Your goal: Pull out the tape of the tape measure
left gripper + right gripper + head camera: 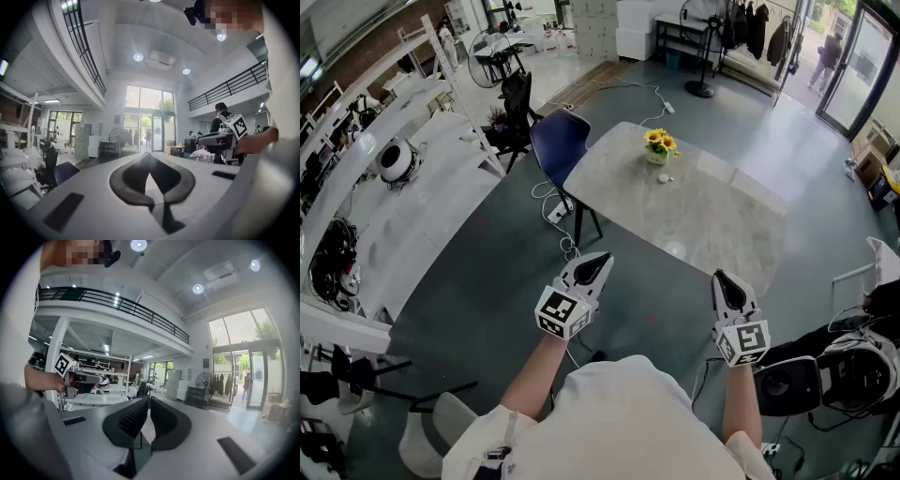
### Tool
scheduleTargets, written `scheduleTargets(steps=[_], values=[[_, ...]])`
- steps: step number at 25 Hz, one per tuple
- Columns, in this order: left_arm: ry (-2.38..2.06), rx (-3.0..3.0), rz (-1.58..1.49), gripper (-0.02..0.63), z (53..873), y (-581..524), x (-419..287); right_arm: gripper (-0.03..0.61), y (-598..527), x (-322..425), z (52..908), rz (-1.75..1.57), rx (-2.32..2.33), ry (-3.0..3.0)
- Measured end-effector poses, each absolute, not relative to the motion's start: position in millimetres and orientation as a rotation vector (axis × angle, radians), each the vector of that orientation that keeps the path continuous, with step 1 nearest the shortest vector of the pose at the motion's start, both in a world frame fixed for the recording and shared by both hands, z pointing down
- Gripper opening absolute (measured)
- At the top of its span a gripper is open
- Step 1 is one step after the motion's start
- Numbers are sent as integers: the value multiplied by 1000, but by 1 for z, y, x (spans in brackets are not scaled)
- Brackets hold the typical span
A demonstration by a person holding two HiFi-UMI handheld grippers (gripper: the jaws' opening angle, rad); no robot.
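Tape measure [666, 178]: my best candidate is the small white roundish object lying on the pale grey stone-look rectangular table [722, 220], just beside the flower pot, though it is too small in the head view for me to be sure. I hold both tools in the air over the dark grey floor [487, 291], short of the table's near edge and well apart from that object. My bare forearms reach forward out of white short sleeves. The left gripper [598, 261] leans a little to the right, and its cube of square markers faces up at the head camera. The right gripper [720, 279] points almost straight ahead, level with the left one and a shoulder's breadth apart from it. In the left gripper view the black jaws of the left gripper [149, 157] are pressed together with nothing between them. In the right gripper view the right gripper [146, 401] also has its ribbed jaws closed tip to tip and empty. Each gripper view catches the other tool off to one side, held in a hand. The only container I can see is the small pale round pot [656, 158] near the far end of the table, which holds a bunch of yellow sunflowers [660, 141]. A dark blue chair [558, 141] stands at the table's left corner.
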State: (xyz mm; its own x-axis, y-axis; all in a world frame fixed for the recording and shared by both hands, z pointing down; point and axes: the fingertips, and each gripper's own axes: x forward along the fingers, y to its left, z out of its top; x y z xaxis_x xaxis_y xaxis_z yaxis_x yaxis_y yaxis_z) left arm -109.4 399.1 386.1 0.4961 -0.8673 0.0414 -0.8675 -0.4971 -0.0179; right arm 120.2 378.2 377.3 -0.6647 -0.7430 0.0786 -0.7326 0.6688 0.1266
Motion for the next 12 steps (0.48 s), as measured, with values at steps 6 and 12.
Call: scheduleTargets(steps=[6,12], values=[[-1567,2707,68,8,387,399,-106,41,380,119,377,-128,1211,-2758],[-1559,2708,78,8,391,400,-105,41,381,117,378,-128,1223,-2755]])
